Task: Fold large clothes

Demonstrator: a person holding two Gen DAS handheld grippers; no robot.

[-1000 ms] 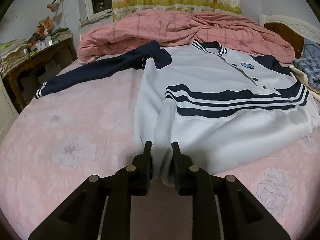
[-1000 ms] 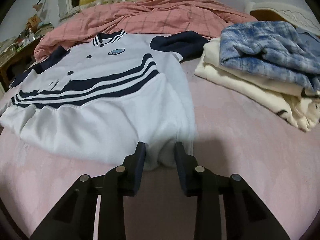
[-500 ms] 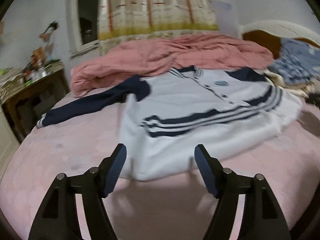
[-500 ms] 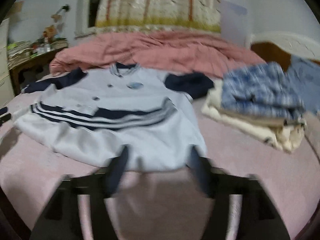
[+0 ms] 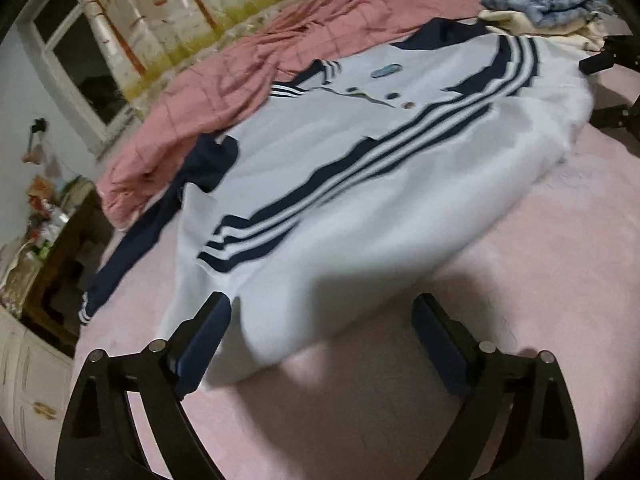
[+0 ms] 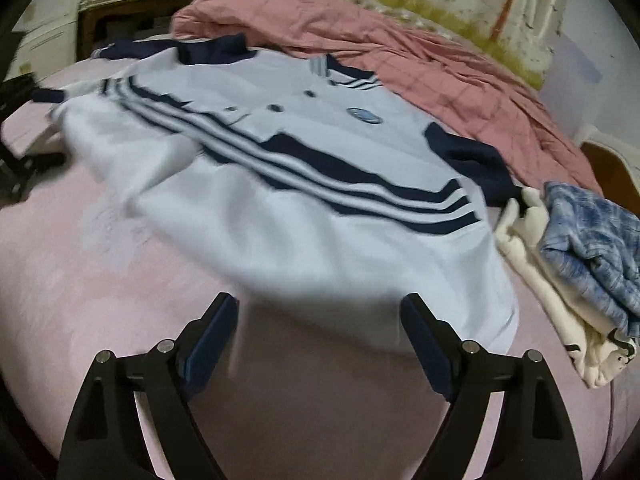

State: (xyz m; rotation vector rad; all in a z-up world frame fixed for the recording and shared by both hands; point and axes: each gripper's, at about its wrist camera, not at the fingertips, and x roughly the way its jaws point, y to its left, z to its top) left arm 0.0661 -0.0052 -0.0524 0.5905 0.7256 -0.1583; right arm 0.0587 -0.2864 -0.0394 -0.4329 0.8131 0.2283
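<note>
A white jacket (image 5: 360, 184) with navy stripes and navy sleeves lies spread face up on the pink bed sheet (image 5: 520, 280), collar towards the far side. My left gripper (image 5: 320, 312) hovers at the hem's left corner. Its jaws are opening wide; cloth lies under them, untouched by the pads. At the jacket's (image 6: 280, 208) right hem my right gripper (image 6: 320, 308) is also opening, with nothing pressed between its pads. The right gripper's fingers (image 5: 600, 60) show at the far right of the left wrist view. One navy sleeve (image 5: 132, 248) stretches out to the left.
A rumpled pink quilt (image 5: 280, 52) lies behind the jacket under the curtained window. A pile of folded clothes (image 6: 580, 248), blue plaid on cream, sits right of the jacket. A cluttered wooden nightstand (image 5: 52, 260) stands past the bed's left edge. A headboard (image 6: 608, 168) is at right.
Both grippers were shut on the jacket's hem; they have let it go and opened wide. Both have drawn back and rolled, tilting the views. The hem now rests on the bed.
</note>
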